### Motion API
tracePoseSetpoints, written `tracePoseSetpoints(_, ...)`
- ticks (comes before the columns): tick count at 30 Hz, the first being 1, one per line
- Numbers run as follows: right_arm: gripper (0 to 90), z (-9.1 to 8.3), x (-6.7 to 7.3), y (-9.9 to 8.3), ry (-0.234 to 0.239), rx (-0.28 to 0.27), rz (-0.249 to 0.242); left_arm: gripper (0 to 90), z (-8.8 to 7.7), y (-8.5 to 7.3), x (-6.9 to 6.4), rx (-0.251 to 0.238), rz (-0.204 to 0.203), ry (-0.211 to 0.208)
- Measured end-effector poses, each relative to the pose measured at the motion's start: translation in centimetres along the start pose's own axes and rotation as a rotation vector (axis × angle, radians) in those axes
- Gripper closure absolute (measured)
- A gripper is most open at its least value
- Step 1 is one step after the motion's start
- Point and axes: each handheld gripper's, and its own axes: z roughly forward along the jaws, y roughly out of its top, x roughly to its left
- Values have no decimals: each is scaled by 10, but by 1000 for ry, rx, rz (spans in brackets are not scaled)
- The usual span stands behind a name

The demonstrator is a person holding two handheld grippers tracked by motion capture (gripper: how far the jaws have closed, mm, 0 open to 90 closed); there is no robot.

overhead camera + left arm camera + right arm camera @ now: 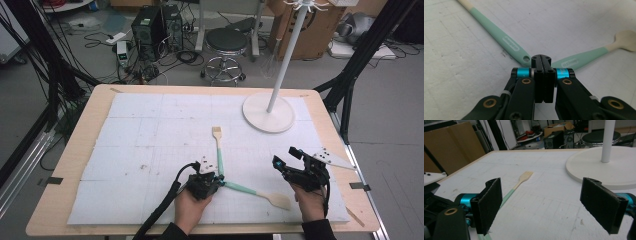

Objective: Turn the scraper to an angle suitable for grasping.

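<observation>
Resting closed and empty-jawed, the left tool (216, 178) was seen at six o'clock on the table (80, 145), where the handle ends of the brush (218, 150) and spatula (256, 193) met. The right tool (286, 157) was held open at four o'clock. Before either handle could be gripped, the left jaws would have to be opened and centred over it.

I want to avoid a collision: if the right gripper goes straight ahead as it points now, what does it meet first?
Probably the white round stand base. It lies ahead of the open right gripper, somewhat to the right; only bare mat lies between. Depth is unclear.
</observation>
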Motion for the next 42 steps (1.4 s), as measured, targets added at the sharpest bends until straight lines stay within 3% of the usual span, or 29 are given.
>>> tracePoseSetpoints(3, 171, -1, -2, 0, -6, 0, 7, 898, -3, -3, -2, 2, -15, -43)
tracePoseSetpoints(12, 171, -1, -1, 0, -7, -4, 1, 898, 6, -3, -20, 64, 49, -106)
tracePoseSetpoints(14, 171, -1, 0, 0, -7, -2, 0, 899, 9, -1, -23, 71, 67, -98)
tracePoseSetpoints(27, 171, -2, 1, 0, -1, -2, 2, 899, 23, 8, -26, 63, 73, -65)
tracePoseSetpoints(36, 171, -1, 2, -1, 0, 4, 0, 898, 25, 11, -20, 58, 57, -84)
tracePoseSetpoints(38, 172, -1, 2, -1, -2, 5, 0, 894, 22, 12, -18, 23, 45, -111)
tracePoseSetpoints(40, 172, -1, 2, -1, -3, 4, 0, 778, 18, 12, -11, -12, 12, -179)
tracePoseSetpoints(42, 172, -1, 1, -1, -6, 1, -6, 702, 12, 10, -5, -45, -17, -220)
